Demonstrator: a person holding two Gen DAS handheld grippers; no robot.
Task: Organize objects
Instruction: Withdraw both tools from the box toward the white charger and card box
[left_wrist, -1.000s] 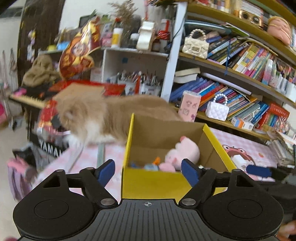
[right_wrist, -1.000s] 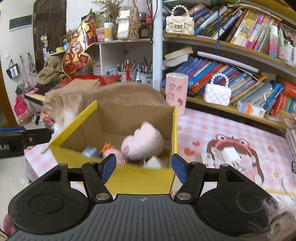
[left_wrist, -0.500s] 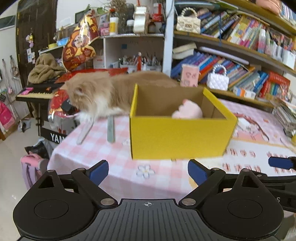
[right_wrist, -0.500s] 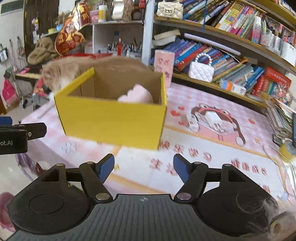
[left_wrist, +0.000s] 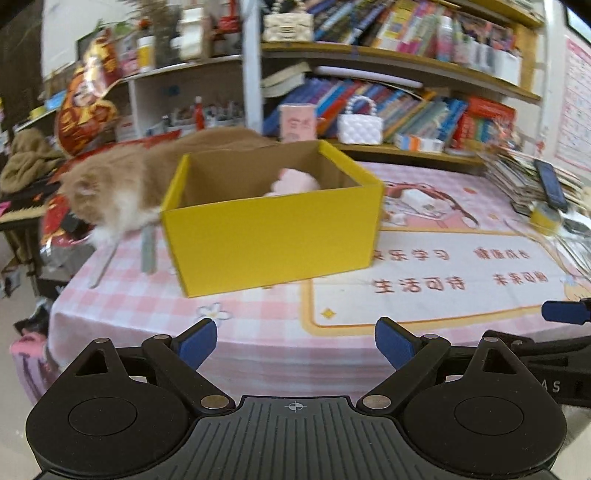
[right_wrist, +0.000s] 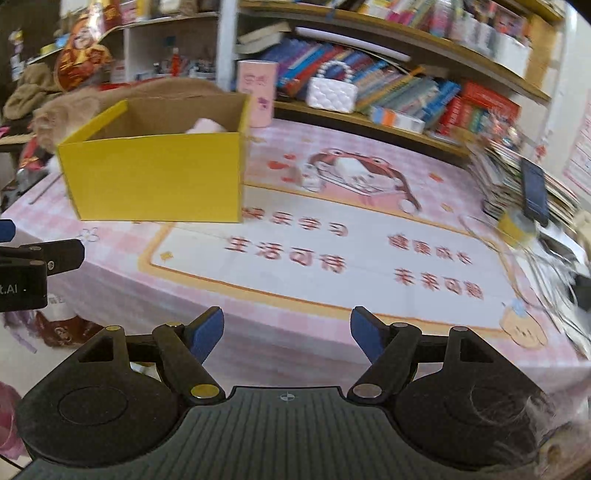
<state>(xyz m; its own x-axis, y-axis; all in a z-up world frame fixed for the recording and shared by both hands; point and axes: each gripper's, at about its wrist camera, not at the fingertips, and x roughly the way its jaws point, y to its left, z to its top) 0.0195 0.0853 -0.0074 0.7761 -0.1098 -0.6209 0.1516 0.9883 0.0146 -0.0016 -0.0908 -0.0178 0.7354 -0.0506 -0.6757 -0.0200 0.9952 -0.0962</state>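
Both claws — left (left_wrist: 295, 343), right (right_wrist: 287, 332) — gape apart, empty, near yellow box (left_wrist: 273, 243).

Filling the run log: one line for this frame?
left tongs open, empty | right tongs open, empty | pink plush in yellow box | cat behind box

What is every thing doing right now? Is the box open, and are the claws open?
yellow box: open-topped, upright on the table.
pink plush toy: inside the box.
cat: behind the box, head low.
left claw: open, empty.
right claw: open, empty.
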